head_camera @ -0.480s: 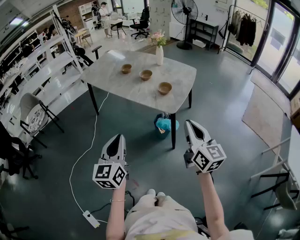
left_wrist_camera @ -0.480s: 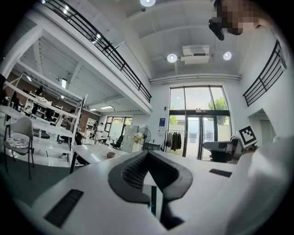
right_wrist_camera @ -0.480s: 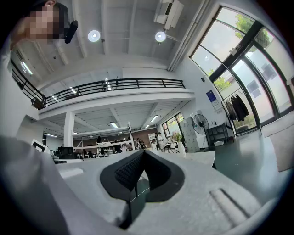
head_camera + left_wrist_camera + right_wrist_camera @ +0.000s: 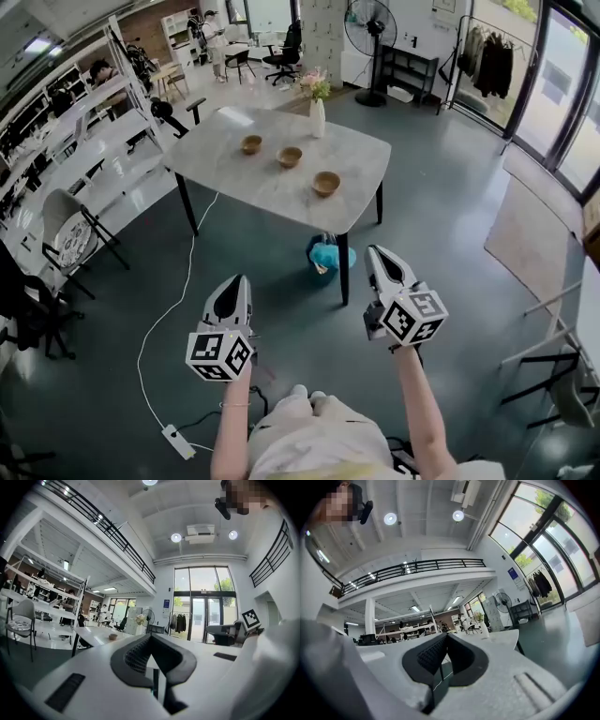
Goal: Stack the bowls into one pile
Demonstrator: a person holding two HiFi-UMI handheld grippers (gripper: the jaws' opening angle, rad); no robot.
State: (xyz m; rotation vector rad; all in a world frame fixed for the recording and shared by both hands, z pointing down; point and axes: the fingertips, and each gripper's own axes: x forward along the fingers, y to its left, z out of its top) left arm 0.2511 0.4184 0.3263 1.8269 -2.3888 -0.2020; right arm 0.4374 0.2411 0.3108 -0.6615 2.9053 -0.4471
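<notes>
left gripper point(image 4: 238, 282): clenched, jaw tips meeting, nothing between them; held level over the floor point(image 4: 122, 309), well short of the table point(image 4: 234, 183)
right gripper point(image 4: 375, 252): clenched too, empty; level, closer to the table's near corner
bowls: three, unstacked, each apart, in a row across the table top; left bowl point(image 4: 251, 143), middle bowl point(image 4: 290, 157), right bowl point(image 4: 326, 183) toward the near corner
vase point(image 4: 317, 117): upright with flowers, at the far edge
bin point(image 4: 330, 253): blue, on the floor under the near corner

Nothing is showing clearly enough to be read. A blue sign point(image 4: 166, 603) is hanging on the wall beside the glass doors point(image 4: 201, 616), its print too small to make out.
</notes>
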